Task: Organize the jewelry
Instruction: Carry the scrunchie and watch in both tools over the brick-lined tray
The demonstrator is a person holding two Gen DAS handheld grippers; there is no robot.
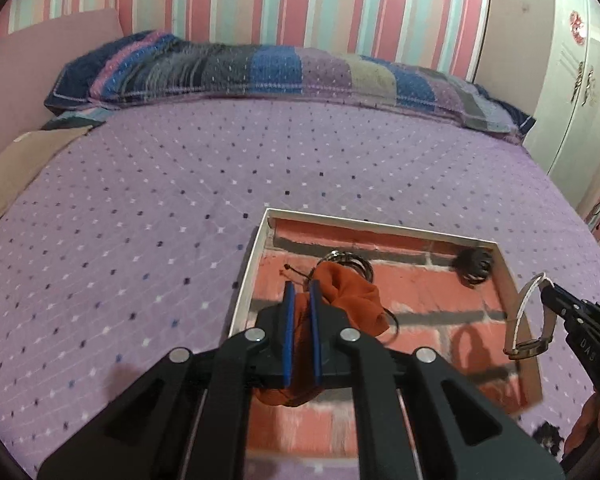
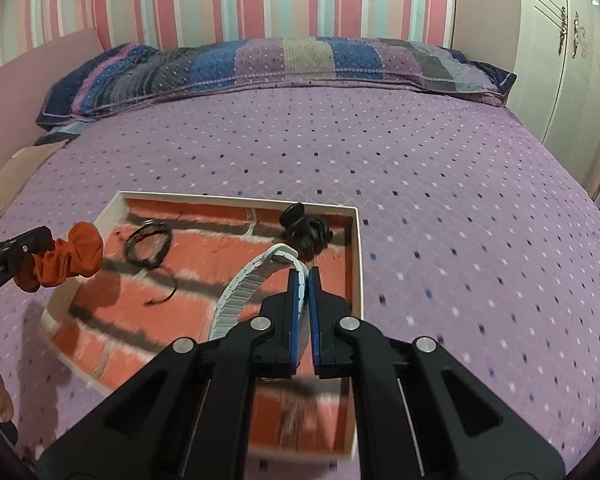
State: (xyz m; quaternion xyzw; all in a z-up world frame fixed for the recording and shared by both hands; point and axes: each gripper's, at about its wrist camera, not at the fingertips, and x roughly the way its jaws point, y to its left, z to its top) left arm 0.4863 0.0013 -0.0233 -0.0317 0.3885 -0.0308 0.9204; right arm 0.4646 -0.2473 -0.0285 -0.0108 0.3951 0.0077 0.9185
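Scrunchie (image 1: pixel 350 300), perhaps bangles (image 1: pixel 350 264) behind

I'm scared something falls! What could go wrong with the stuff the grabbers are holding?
The right gripper pinches only the watch's strap end, so it might slip and drop outside the tray. The left gripper holds the orange scrunchie above the black bracelets; lowering it could snag or bury them.

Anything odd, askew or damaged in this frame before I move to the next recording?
Nothing looks damaged or spilled. The tray sits askew on the bedspread. The left gripper holds an orange scrunchie; the right gripper holds a watch over the tray.
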